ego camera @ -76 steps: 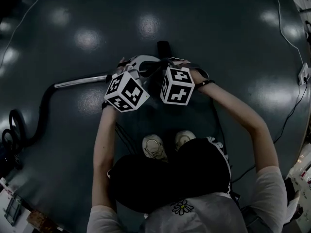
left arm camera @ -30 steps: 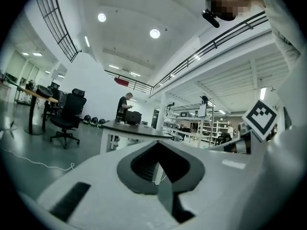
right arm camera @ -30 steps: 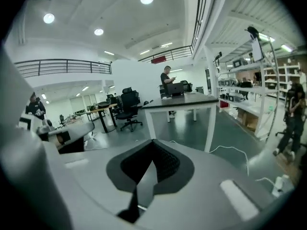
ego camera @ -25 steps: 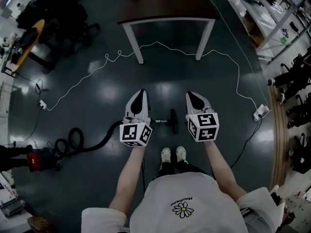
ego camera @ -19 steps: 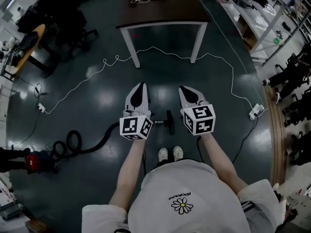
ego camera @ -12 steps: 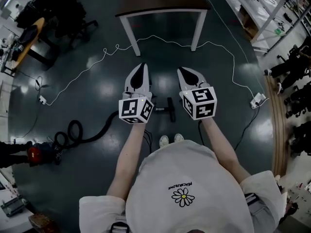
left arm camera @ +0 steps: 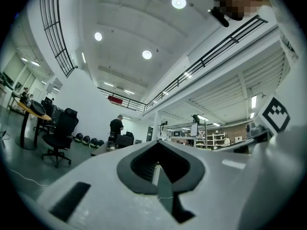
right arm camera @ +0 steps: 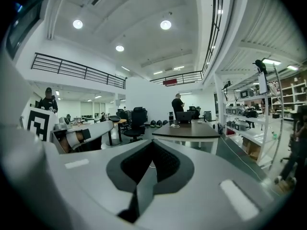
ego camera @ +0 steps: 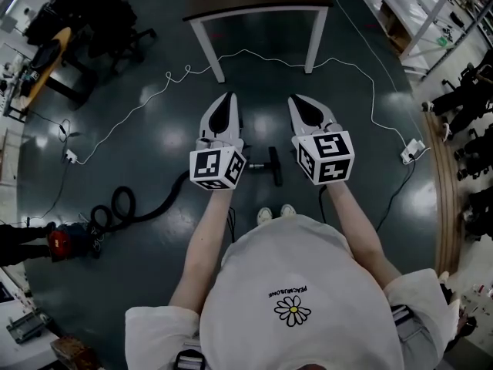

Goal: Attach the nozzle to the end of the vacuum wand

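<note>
The black nozzle [ego camera: 274, 166] lies on the dark floor just ahead of the person's shoes, joined to the short visible end of the wand [ego camera: 257, 164]. The rest of the wand is hidden behind my left gripper's marker cube. From it the black hose [ego camera: 158, 206] runs left to a coil. My left gripper [ego camera: 228, 99] and right gripper [ego camera: 296, 100] hang side by side high above the floor, either side of the nozzle. In the gripper views the left gripper [left arm camera: 156, 145] and right gripper [right arm camera: 152, 143] are both shut with nothing between the jaws, pointing out into the room.
A dark-topped table with white legs [ego camera: 206, 41] stands ahead. A white cable [ego camera: 154, 102] snakes across the floor to a power strip [ego camera: 411, 151] at the right. The red vacuum body [ego camera: 60, 243] sits far left. An office chair [ego camera: 115, 21] and shelving line the edges.
Three seconds ago both grippers were down at the wand and nozzle with the person crouched. Now the person stands and both grippers are lifted away, empty; over the last second they rose a little more.
</note>
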### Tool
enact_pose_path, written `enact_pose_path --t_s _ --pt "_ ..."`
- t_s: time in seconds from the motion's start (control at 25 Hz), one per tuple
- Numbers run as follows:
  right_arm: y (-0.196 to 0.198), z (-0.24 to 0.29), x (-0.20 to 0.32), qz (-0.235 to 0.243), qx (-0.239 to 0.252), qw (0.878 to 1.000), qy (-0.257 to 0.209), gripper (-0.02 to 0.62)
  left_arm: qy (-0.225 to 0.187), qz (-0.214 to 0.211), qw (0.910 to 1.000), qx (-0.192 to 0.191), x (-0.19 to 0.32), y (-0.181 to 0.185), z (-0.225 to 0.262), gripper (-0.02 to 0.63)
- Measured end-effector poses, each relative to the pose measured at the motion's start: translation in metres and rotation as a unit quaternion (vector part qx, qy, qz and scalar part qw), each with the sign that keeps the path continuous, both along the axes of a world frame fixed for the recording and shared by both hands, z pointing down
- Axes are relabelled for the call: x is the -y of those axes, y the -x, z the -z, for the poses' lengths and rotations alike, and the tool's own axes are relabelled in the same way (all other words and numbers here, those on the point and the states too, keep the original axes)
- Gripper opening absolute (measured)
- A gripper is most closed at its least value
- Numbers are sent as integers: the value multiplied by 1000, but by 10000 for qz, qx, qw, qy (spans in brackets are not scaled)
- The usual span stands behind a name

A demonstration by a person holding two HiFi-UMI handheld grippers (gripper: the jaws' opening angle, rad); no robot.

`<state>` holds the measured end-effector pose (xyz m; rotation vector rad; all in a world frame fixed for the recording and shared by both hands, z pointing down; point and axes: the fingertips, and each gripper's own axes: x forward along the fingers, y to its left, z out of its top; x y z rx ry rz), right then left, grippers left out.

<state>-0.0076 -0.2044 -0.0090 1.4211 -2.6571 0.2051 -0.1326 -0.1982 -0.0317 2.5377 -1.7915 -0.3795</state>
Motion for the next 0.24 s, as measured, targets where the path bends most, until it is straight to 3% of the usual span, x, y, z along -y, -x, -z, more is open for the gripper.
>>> enact_pose_path --t_s 0.24 --pt "2 5 3 -39 -7 10000 -55 6 -69 -25 10000 -6 -1 5 6 2"
